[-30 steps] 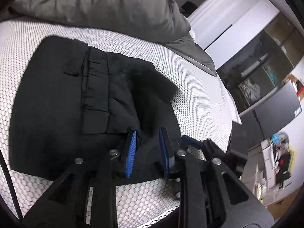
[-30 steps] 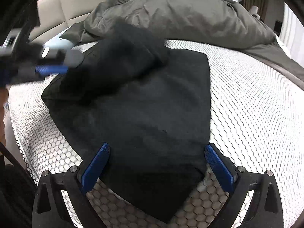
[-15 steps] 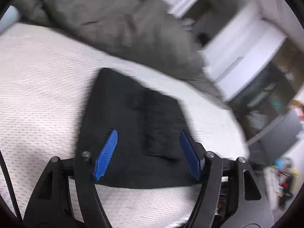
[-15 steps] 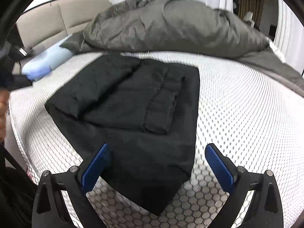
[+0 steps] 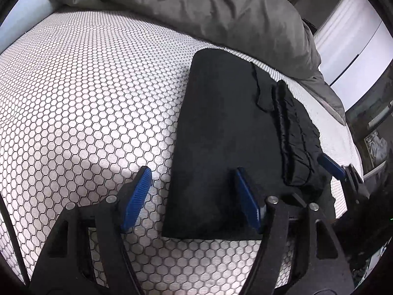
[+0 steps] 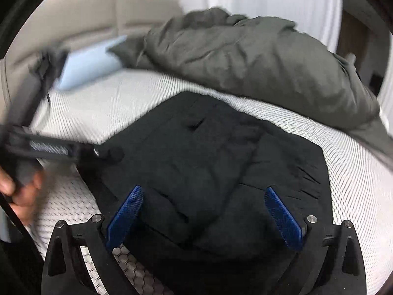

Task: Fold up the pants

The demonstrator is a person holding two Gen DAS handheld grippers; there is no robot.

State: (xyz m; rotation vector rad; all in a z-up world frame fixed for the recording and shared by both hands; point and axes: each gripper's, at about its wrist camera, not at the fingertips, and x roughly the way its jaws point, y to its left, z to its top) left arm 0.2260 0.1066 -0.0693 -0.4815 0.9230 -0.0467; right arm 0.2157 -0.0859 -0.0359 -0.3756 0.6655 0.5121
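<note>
The black pants (image 5: 228,132) lie folded into a thick rectangle on the white honeycomb-mesh mattress (image 5: 86,93). The elastic waistband (image 5: 292,132) shows on the right side of the fold. My left gripper (image 5: 194,196) is open and empty, low over the near left edge of the pants. My right gripper (image 6: 203,213) is open and empty, just above the near end of the pants (image 6: 216,162). Its blue pad also shows at the right in the left wrist view (image 5: 331,164). The left gripper appears blurred at the left of the right wrist view (image 6: 49,147).
A crumpled grey duvet (image 5: 208,7) lies across the far side of the bed, close behind the pants. A light blue pillow (image 6: 91,66) lies at the head by a beige headboard (image 6: 73,19). The mattress edge drops off to the right, with furniture beyond.
My left gripper let go of the pants, opened and swung left. The fold now lies flat. My right gripper stayed open and moved in closer over the pants.
</note>
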